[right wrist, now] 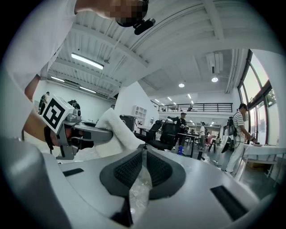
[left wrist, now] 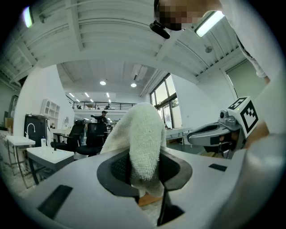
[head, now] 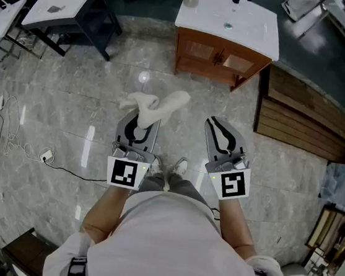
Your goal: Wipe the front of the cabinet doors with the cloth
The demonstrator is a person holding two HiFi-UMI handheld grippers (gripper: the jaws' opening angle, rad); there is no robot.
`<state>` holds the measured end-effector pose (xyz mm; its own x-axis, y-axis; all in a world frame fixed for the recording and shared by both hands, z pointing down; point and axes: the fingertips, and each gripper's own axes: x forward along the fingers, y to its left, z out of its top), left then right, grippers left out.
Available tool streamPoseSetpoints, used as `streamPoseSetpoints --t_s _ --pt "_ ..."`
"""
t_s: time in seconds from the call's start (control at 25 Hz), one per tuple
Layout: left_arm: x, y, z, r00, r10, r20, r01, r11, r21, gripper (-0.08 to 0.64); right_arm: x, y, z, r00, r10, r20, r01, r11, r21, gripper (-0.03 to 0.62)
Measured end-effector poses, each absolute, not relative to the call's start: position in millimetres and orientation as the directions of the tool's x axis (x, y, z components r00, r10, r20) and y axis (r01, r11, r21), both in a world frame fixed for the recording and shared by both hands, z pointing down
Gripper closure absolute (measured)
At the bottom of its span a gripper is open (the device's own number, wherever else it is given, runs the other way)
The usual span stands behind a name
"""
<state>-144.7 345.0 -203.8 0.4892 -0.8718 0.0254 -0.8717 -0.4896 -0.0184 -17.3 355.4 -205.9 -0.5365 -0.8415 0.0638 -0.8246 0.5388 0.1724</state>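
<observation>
A wooden cabinet (head: 218,60) with two front doors and a white sink top stands on the floor some way ahead of me. My left gripper (head: 139,124) is shut on a white cloth (head: 153,104), whose loose ends flop out past the jaw tips. In the left gripper view the cloth (left wrist: 142,143) is pinched between the dark pads and fills the middle. My right gripper (head: 221,136) is shut with nothing in it, held level beside the left one. From the right gripper view the left gripper and the cloth (right wrist: 117,129) show at the left.
A white table (head: 63,3) on black legs stands at the back left. Wooden slat panels (head: 300,115) lie on the floor right of the cabinet. A cable and plug (head: 39,155) trail over the marble floor at the left. People (right wrist: 239,134) stand among desks and chairs in the distance.
</observation>
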Motion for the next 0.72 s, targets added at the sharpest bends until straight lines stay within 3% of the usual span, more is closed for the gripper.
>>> streamPoseSetpoints --t_s 0.72 --pt "-107 323 -196 0.407 -0.912 0.045 -0.908 -0.41 -0.089 0.443 50 339 -190 -0.557 -0.83 0.033 -0.819 0.555 0.147 0.535"
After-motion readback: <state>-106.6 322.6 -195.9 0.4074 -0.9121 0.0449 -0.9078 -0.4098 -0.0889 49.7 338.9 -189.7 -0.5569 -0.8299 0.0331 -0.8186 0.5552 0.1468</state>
